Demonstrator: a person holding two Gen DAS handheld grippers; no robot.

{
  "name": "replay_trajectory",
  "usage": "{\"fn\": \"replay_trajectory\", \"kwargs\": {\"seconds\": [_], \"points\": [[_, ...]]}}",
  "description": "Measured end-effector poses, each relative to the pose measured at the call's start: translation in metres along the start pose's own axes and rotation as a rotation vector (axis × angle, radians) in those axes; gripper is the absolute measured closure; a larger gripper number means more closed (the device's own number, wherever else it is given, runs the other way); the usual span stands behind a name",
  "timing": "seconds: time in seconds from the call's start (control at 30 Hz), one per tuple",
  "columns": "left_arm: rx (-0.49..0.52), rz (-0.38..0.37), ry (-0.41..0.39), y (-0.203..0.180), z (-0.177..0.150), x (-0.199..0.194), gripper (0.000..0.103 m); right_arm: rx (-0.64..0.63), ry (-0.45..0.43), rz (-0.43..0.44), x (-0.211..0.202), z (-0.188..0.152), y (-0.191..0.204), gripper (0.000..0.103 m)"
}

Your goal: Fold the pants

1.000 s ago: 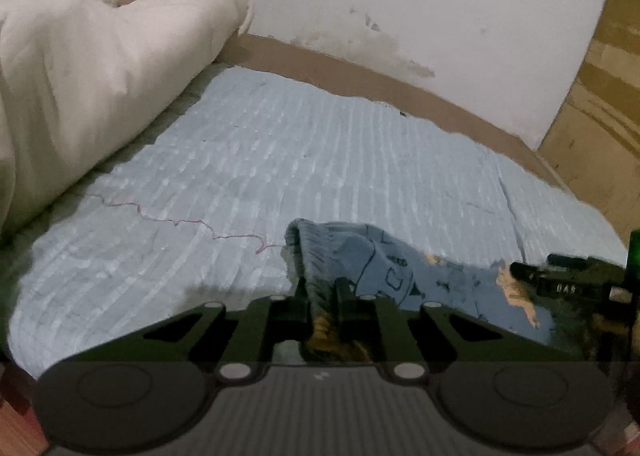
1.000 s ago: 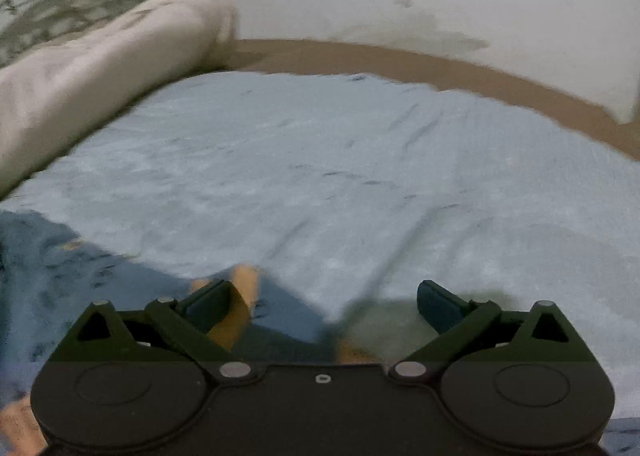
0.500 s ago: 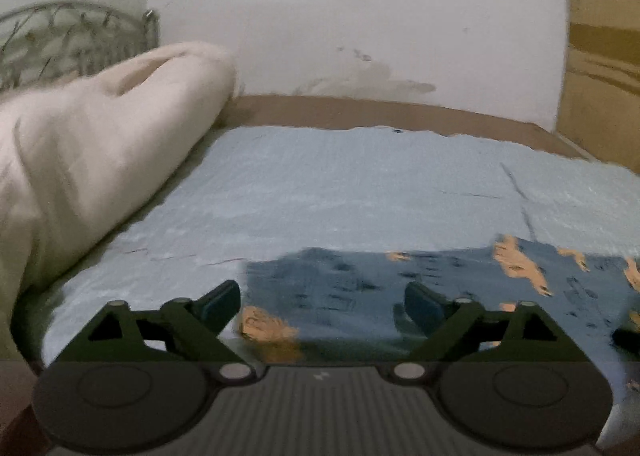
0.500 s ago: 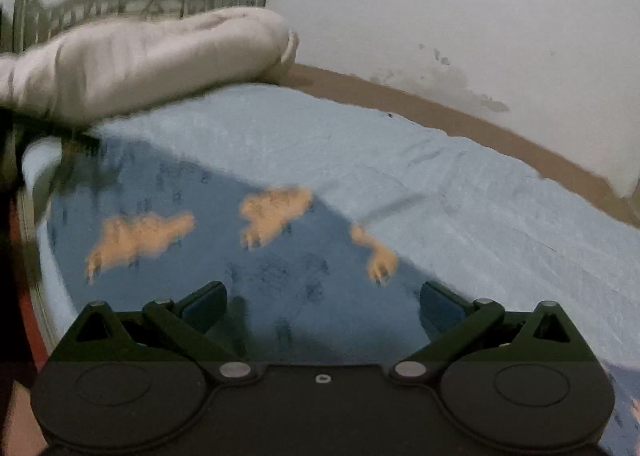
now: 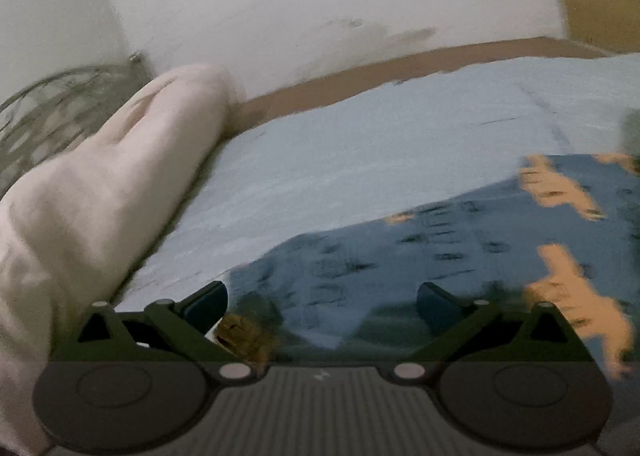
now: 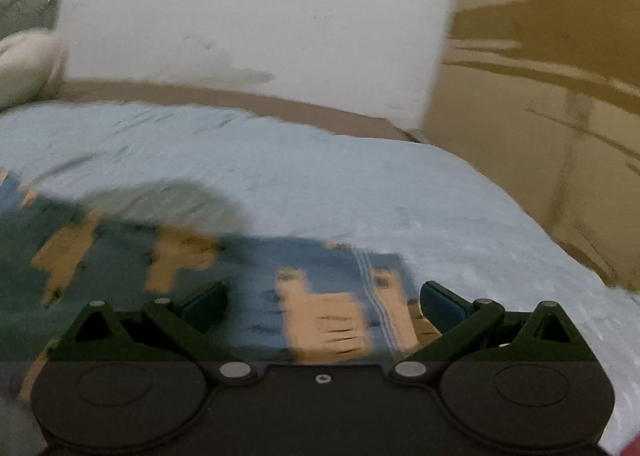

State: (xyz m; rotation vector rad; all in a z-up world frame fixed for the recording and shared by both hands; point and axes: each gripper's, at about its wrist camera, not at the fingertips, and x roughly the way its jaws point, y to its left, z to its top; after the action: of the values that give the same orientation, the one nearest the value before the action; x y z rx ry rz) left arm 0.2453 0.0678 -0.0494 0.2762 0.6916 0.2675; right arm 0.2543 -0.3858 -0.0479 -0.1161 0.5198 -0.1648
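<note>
Opening, your left tongs (image 5: 322, 306) grip nothing | right tongs (image 6: 322, 302) spread wide, empty | dark blue cloth pants with orange prints (image 6: 248, 276) lie flat on the pale blue bed sheet (image 5: 380, 144), beneath both tongs | risk: pinching the sheet with the fabric would drag and skew your fold.

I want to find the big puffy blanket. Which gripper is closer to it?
Left. The left gripper is opening beside the rolled cream blanket, which fills its view's left side. From the right gripper, open above the pants, the blanket is small and far off.
</note>
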Motion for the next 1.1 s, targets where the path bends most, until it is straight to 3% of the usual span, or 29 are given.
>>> {"fn": "replay_trajectory", "kwargs": {"seconds": [0.13, 0.23, 0.3, 0.5, 0.63, 0.7, 0.9, 1.1], "points": [[-0.128, 0.005, 0.076, 0.021, -0.001, 0.007, 0.001, 0.05, 0.147, -0.052, 0.012, -0.005, -0.008, 0.001], [-0.206, 0.001, 0.07, 0.025, 0.002, -0.004, 0.001, 0.138, 0.118, -0.07, 0.004, -0.004, -0.018, 0.001], [-0.237, -0.029, 0.031, 0.025, 0.005, -0.023, 0.001, 0.158, 0.032, -0.064, -0.017, 0.004, -0.021, 0.001], [-0.201, -0.243, -0.135, 0.001, 0.031, -0.126, 0.001, 0.307, -0.11, 0.123, -0.088, 0.014, -0.03, 0.001], [-0.127, -0.427, -0.175, -0.018, 0.058, -0.19, 0.001, 0.413, -0.084, 0.243, -0.155, 0.018, -0.037, 0.001], [-0.072, -0.477, -0.203, -0.033, 0.069, -0.208, 0.001, 0.412, -0.083, 0.31, -0.185, 0.014, -0.04, 0.001], [0.092, -0.585, -0.169, -0.112, 0.107, -0.188, 0.001, 0.469, -0.043, 0.302, -0.185, -0.012, -0.051, 0.001], [0.157, -0.743, -0.121, -0.218, 0.14, -0.14, 0.001, 0.521, -0.031, 0.314, -0.128, -0.027, -0.071, 0.001]]}}
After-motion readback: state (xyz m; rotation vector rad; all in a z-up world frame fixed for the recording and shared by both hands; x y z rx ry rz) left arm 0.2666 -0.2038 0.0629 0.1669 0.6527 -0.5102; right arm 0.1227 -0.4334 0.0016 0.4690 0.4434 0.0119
